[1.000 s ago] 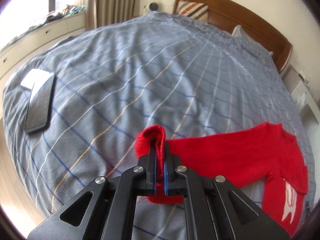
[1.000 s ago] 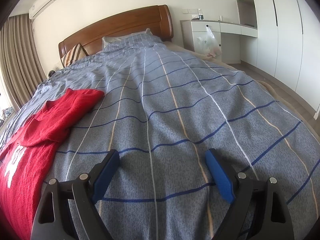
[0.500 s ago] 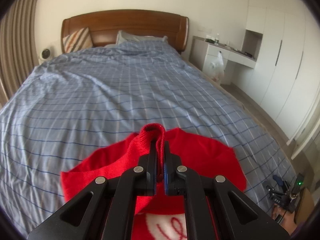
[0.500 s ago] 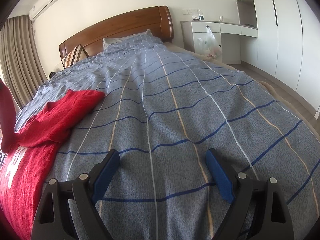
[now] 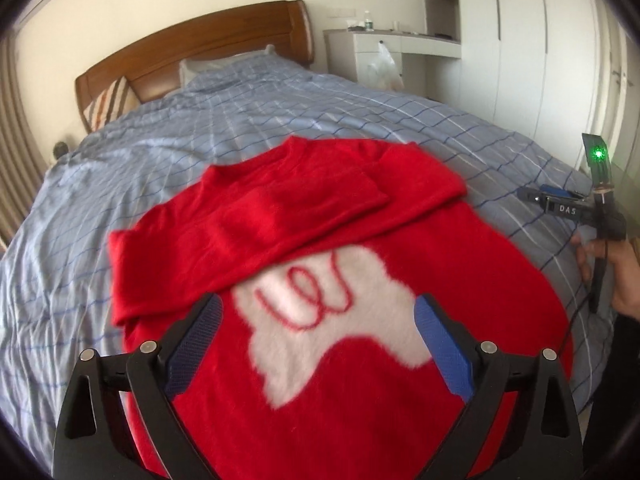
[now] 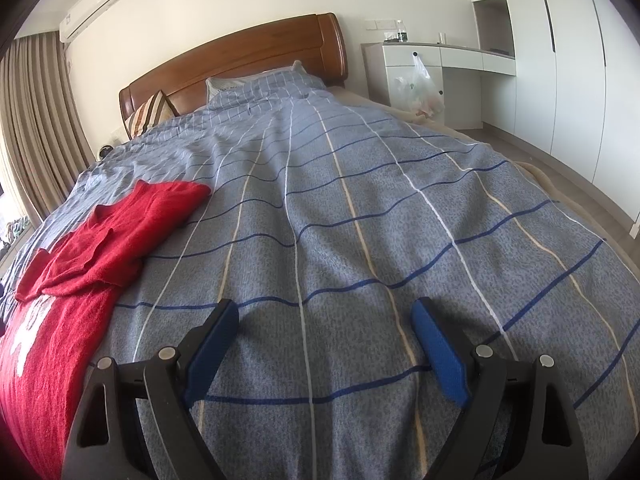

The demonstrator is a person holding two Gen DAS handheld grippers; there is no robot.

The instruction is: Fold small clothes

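A small red sweater (image 5: 328,216) with a white patch on its front lies flat on the blue checked bedcover (image 5: 140,152). Both sleeves are folded across its chest. My left gripper (image 5: 316,340) is open and empty, hovering just above the sweater's lower front. In the right wrist view the sweater (image 6: 100,240) lies at the far left. My right gripper (image 6: 324,344) is open and empty over bare bedcover (image 6: 360,208) to the right of the sweater. The right gripper also shows at the right edge of the left wrist view (image 5: 560,204), held in a hand.
A wooden headboard (image 6: 240,64) and pillows stand at the far end of the bed. A white desk (image 6: 432,64) with a hanging plastic bag and white wardrobes line the right wall. Curtains (image 6: 32,120) hang at the left.
My left gripper carried the left sleeve over the sweater's chest, let it go and opened. The sleeve now lies folded across the body. The right gripper has not moved.
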